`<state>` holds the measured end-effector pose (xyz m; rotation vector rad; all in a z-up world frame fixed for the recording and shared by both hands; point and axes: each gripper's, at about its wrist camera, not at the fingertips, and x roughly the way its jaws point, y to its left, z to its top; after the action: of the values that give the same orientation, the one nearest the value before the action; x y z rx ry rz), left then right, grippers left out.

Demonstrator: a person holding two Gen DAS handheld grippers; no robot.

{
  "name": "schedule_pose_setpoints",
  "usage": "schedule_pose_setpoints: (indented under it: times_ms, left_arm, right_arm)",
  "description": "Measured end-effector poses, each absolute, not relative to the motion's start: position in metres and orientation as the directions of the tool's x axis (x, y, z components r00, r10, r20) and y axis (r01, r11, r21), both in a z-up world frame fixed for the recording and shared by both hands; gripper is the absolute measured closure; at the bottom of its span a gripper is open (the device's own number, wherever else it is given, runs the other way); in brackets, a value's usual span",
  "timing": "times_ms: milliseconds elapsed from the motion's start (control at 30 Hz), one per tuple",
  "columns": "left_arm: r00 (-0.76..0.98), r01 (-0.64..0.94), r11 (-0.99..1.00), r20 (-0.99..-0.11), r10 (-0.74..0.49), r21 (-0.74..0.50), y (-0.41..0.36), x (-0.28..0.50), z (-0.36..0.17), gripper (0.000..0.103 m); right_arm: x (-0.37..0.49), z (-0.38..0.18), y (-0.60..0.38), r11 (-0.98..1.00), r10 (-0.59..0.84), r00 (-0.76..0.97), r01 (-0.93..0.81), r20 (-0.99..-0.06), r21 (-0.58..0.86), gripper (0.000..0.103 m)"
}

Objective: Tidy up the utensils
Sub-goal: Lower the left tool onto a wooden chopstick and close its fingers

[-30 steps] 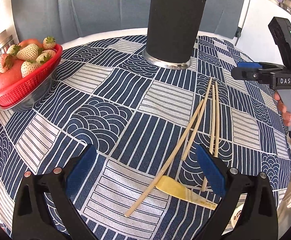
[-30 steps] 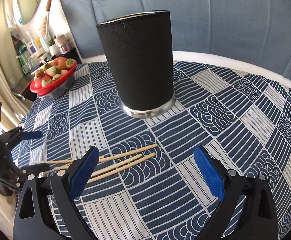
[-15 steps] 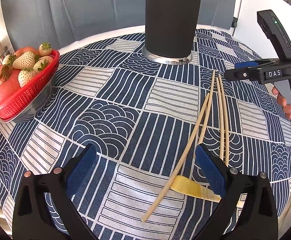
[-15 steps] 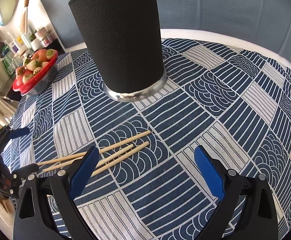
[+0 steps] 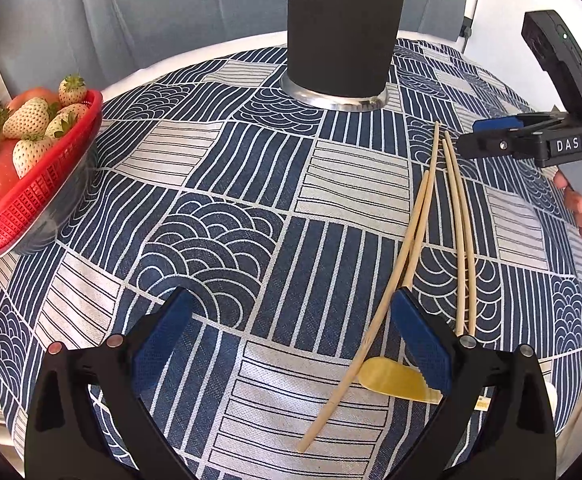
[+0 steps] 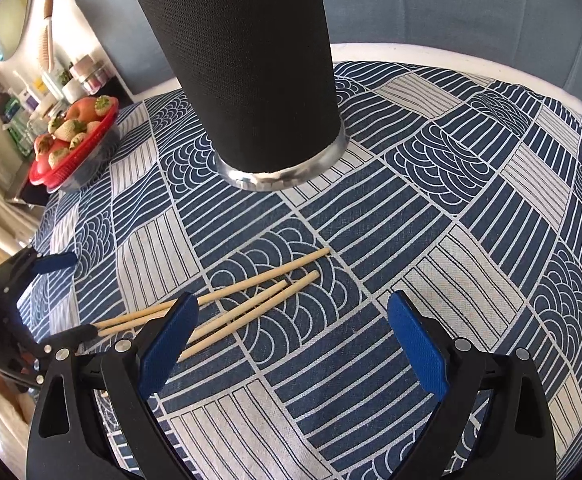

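Several wooden chopsticks [image 5: 422, 220] lie loose on the patterned tablecloth [image 5: 251, 184], fanned out in front of a tall black utensil holder [image 5: 343, 28]. A flat yellow utensil [image 5: 391, 378] lies at their near ends, partly hidden by my left gripper's right finger. My left gripper [image 5: 291, 308] hovers open over the cloth, just left of the chopsticks. My right gripper [image 6: 293, 312] is open too, with the chopsticks [image 6: 251, 286] running under its left finger and the holder [image 6: 247, 68] straight ahead. Each gripper shows in the other's view: the right gripper [image 5: 479, 136], the left gripper [image 6: 67, 298].
A red basket of strawberries and an apple [image 5: 31, 184] stands at the table's left edge, also seen as the basket [image 6: 75, 140] in the right wrist view. A hand [image 5: 577, 204] grips the right handle. A shelf of bottles [image 6: 47, 88] is beyond the table.
Both grippers have come in closer to the table and the holder, which now looms larger. The right gripper sits nearer the chopsticks' far ends. The chopsticks have not moved.
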<state>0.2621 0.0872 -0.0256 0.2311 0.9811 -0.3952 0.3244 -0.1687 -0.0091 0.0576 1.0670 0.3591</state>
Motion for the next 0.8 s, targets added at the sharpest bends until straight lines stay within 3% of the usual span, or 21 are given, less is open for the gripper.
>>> schedule_pose_setpoints:
  times_ms: [233, 367, 600, 800]
  left_arm:
    - [0.501, 0.442, 0.897, -0.833, -0.236, 0.012, 0.088, 0.264, -0.026, 0.005]
    - [0.506, 0.442, 0.897, -0.828, -0.242, 0.008, 0.088, 0.264, -0.026, 0.006]
    - [0.52, 0.44, 0.898, -0.818, -0.245, 0.011, 0.094, 0.26, -0.022, 0.006]
    - [0.51, 0.459, 0.888, -0.823, -0.249, 0.015, 0.093, 0.258, -0.025, 0.006]
  right_arm:
    - [0.327, -0.014, -0.169, 0.951, 0.288, 0.42, -0.228, -0.86, 0.207, 0.014]
    - [0.329, -0.013, -0.172, 0.957, 0.269, 0.418, -0.214, -0.868, 0.194, 0.022]
    - [0.328, -0.016, -0.159, 0.969, 0.175, 0.427, -0.235, -0.887, 0.078, 0.023]
    - [0.325, -0.016, -0.162, 0.97, 0.171, 0.42, -0.229, -0.891, 0.078, 0.023]
